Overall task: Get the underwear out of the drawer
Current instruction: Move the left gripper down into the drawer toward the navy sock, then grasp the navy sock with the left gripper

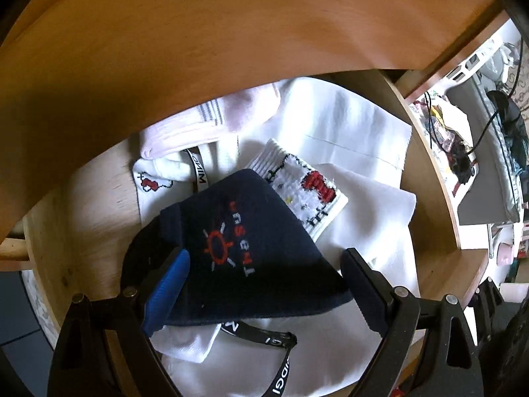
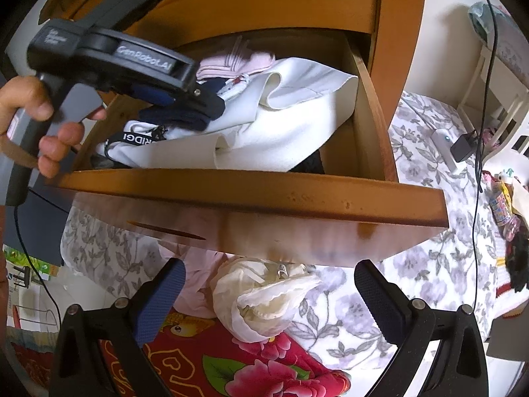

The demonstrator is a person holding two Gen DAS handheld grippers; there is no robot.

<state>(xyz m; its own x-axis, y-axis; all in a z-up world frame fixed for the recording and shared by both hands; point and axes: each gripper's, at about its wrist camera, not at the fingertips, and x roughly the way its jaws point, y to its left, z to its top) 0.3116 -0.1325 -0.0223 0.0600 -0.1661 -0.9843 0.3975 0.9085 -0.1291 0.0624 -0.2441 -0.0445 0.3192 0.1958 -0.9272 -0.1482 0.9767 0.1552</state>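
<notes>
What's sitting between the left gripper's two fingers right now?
In the left wrist view, a navy garment with an orange sun logo spans the gap inside the left gripper, above white clothes in the drawer. The pads do not yet press it.

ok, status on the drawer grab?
Left gripper open, straddling navy garment in drawer. Right gripper open, empty, outside drawer front. Patterned sock and white cloth crowd it.
</notes>
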